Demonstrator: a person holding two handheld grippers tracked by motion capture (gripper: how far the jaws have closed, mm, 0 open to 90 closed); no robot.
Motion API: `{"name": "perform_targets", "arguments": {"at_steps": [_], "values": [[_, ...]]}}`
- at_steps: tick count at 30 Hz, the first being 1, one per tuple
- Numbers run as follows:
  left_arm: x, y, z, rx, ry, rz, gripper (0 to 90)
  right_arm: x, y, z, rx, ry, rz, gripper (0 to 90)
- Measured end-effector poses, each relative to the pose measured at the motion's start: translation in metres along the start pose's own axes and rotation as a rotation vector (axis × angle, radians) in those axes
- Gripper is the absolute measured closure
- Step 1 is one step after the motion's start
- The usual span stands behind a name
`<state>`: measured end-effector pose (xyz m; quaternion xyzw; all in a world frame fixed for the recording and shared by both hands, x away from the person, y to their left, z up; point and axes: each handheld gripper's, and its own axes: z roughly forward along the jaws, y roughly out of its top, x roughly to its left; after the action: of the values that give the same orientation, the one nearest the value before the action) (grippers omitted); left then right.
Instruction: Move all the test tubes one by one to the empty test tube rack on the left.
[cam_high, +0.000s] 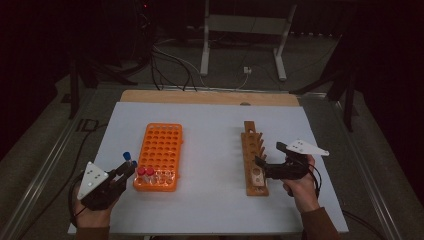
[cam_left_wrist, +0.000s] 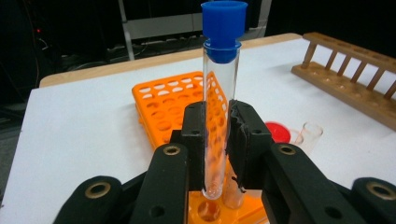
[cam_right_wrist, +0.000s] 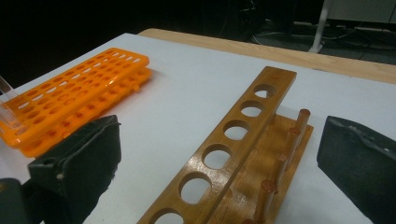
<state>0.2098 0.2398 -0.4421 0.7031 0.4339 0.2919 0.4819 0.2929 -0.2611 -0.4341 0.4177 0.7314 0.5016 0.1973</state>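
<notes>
- My left gripper (cam_left_wrist: 219, 140) is clamped tight on a clear glass test tube with a blue stopper (cam_left_wrist: 220, 93), pads squeezing it about midway up, tube standing pretty much upright.
- In the left gripper view the tube's rounded bottom sits right over the near edge of the orange plastic tube rack (cam_left_wrist: 177, 112), just above one of the holes. Can't tell if the tip is actually inside the hole yet.
- From the high view, the left gripper (cam_high: 127, 167) is at the near left corner of that orange rack (cam_high: 162, 145), with the blue cap (cam_high: 127, 155) poking up above the jaws.
- The front row of the rack already has a couple of red-capped tubes (cam_high: 145, 172) plus some clear uncapped ones (cam_left_wrist: 309, 135) beside them.
- My right gripper (cam_high: 265, 165) is wide open and holding nothing. Its jaws straddle the near end of the long wooden test tube rack with round holes (cam_right_wrist: 233, 140), not touching it as far as I can see.
- Both racks sit on the white tabletop (cam_high: 215, 150), well apart, orange one left, wooden one right.
</notes>
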Motion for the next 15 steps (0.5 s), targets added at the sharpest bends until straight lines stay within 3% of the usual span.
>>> {"name": "perform_targets", "arguments": {"at_steps": [8, 15], "values": [[0.000, -0.014, 0.005, 0.025, -0.014, 0.006, 77.8, 0.000, -0.002, 0.001, 0.004, 0.000, 0.001, 0.2], [0.004, -0.024, 0.012, 0.036, -0.034, -0.012, 77.7, 0.000, -0.002, 0.001, 0.002, 0.001, 0.004, 0.2]]}}
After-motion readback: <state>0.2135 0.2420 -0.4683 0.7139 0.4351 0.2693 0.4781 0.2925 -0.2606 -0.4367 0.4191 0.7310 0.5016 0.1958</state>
